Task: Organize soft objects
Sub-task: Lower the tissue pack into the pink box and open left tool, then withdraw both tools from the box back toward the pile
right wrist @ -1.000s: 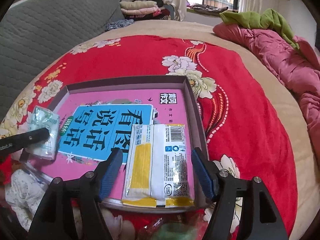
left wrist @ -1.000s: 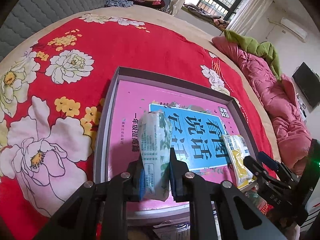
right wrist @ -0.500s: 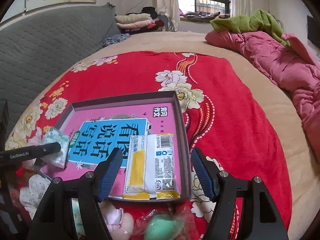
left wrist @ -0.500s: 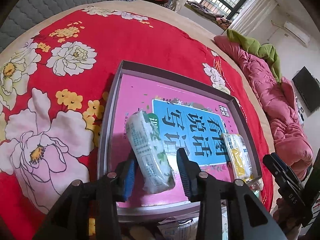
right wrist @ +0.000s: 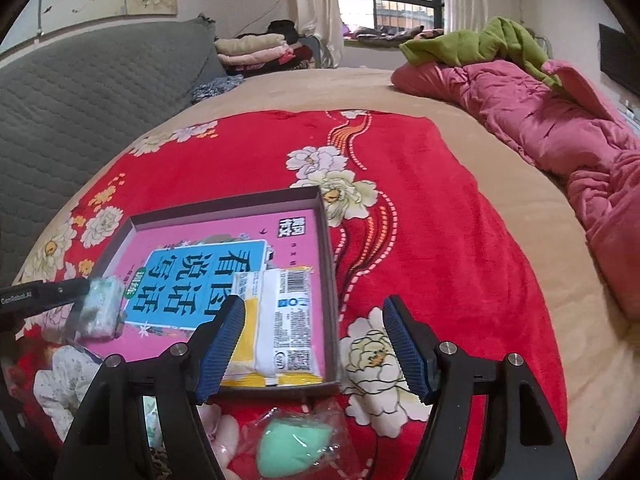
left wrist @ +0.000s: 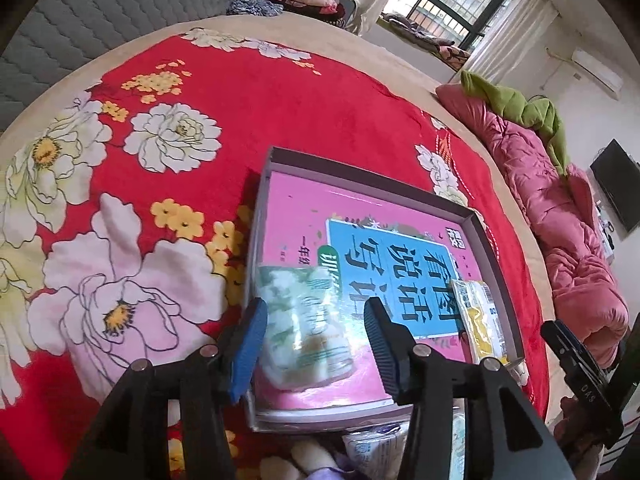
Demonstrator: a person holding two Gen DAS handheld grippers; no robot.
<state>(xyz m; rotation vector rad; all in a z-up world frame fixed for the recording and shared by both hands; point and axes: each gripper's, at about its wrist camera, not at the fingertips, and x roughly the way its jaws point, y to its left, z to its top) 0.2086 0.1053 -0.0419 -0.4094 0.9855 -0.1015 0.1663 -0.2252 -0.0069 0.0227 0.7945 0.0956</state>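
A shallow grey-rimmed tray [left wrist: 262, 216] with a pink and blue printed floor lies on the red flowered blanket; it also shows in the right wrist view [right wrist: 224, 206]. A green-white tissue pack [left wrist: 304, 324] lies in its near left corner, between the spread fingers of my open left gripper [left wrist: 316, 344]. A white and yellow packet [right wrist: 276, 320] lies at the tray's right side, also seen in the left wrist view [left wrist: 478, 316]. My right gripper [right wrist: 316, 344] is open and empty above the tray's near edge. A mint-green sponge in clear wrap [right wrist: 294, 446] lies below it.
More wrapped soft items [left wrist: 376, 452] lie in front of the tray. A pink quilt [right wrist: 560, 128] and a green cloth [right wrist: 480, 46] lie on the bed's right side. A grey padded headboard [right wrist: 80, 108] stands at the left, with folded clothes [right wrist: 252, 50] behind.
My left gripper opened and let go of the tissue pack, which now lies in the tray. Both grippers drew back from the tray; the right one rose.
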